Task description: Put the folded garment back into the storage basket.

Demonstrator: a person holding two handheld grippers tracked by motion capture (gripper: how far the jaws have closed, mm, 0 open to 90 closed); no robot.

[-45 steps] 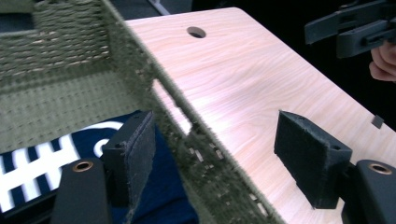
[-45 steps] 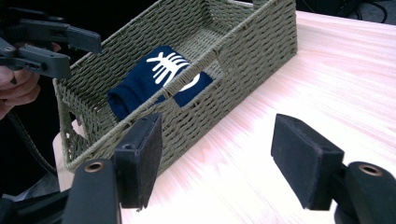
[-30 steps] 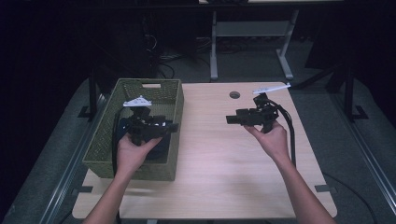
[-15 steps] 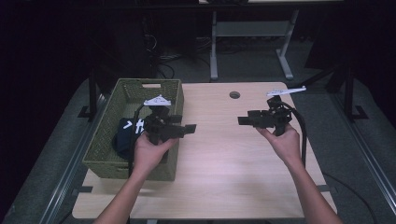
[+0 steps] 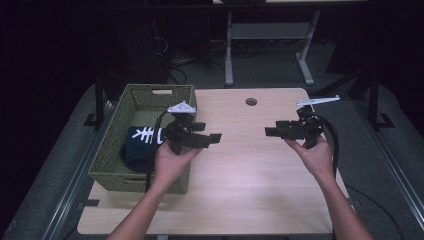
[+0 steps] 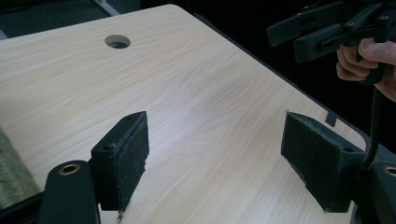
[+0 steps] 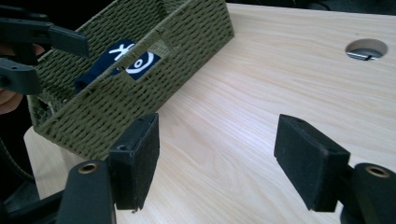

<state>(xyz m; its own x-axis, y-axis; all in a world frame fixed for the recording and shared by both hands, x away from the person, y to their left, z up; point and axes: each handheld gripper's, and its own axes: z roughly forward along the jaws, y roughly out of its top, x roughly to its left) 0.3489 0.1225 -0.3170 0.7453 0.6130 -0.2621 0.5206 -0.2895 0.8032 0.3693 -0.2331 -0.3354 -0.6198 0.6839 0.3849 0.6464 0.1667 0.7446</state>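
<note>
A navy cloth with white print (image 5: pixel 142 142) lies inside the green woven basket (image 5: pixel 116 150) at the table's left; through the basket's handle slot it appears as navy cloth (image 7: pixel 125 63). My left gripper (image 5: pixel 212 138) is held above the table just right of the basket, pointing right, open and empty (image 6: pixel 212 158). My right gripper (image 5: pixel 270 132) hovers over the table's right half, pointing left toward the other one, also open with nothing between its pads (image 7: pixel 217 161). The right gripper (image 6: pixel 327 30) is seen far off in the left gripper view.
The light wooden table (image 5: pixel 240 190) has a round cable hole (image 5: pixel 251 101) near its far edge. Beyond the far edge stands a white desk frame (image 5: pixel 270 35) on a dark floor. The basket's wall (image 7: pixel 154 79) rises close to the right gripper's line of sight.
My left gripper has come out of the basket and moved right over the table, leaving the navy cloth lying in the basket. The right gripper drifted slightly right.
</note>
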